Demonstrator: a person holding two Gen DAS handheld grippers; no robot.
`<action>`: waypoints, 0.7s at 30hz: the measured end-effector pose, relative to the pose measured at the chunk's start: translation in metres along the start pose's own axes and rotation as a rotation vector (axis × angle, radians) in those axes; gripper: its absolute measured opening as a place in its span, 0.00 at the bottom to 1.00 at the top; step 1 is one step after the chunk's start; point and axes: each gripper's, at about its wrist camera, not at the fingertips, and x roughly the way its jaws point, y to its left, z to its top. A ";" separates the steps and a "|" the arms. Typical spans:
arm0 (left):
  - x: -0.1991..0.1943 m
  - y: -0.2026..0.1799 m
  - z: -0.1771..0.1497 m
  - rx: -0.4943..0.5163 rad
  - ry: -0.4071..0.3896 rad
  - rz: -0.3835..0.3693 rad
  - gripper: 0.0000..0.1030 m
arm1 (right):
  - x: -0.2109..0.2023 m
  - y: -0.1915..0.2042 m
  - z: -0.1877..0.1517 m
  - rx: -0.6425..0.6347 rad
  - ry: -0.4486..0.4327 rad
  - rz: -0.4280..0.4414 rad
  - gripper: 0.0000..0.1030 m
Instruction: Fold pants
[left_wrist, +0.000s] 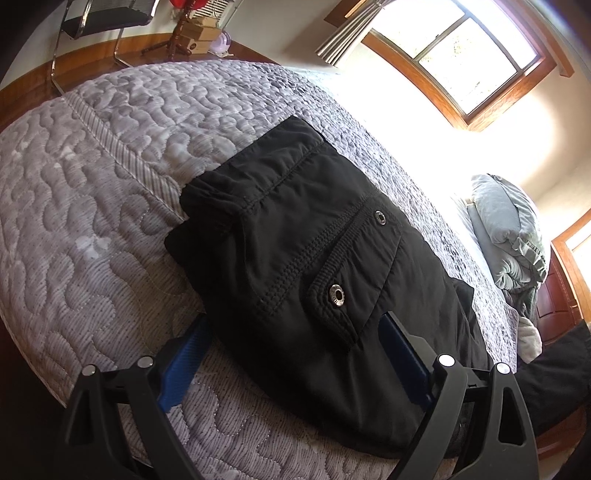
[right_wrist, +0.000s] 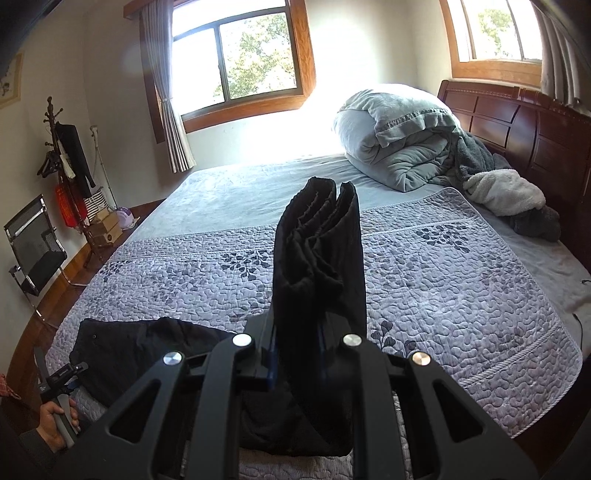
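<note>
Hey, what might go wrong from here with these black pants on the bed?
1. The right gripper is shut on a thick, bunched stack of layers from the black pants; if the grip loosens, inner layers could slip out and undo the fold.
2. The left gripper is open, straddling the folded end, so nothing pins it; pulling from the right may drag it across the quilt and skew the fold.

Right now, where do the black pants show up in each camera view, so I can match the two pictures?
Left wrist view: black pants fill the centre, pocket snaps up, lying between the open left claw.
Right wrist view: a folded bundle of them stands centre, clamped in the right claw.
Shared landmark: grey quilted bedspread.
</note>
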 end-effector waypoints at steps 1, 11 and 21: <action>0.001 0.000 0.000 -0.001 0.001 -0.001 0.89 | 0.000 0.002 0.000 -0.008 0.001 0.000 0.14; -0.003 0.006 0.000 -0.010 -0.001 -0.021 0.89 | 0.007 0.024 -0.003 -0.069 0.018 0.002 0.14; -0.007 0.009 -0.001 -0.008 0.005 -0.041 0.89 | 0.020 0.049 -0.008 -0.132 0.054 -0.006 0.14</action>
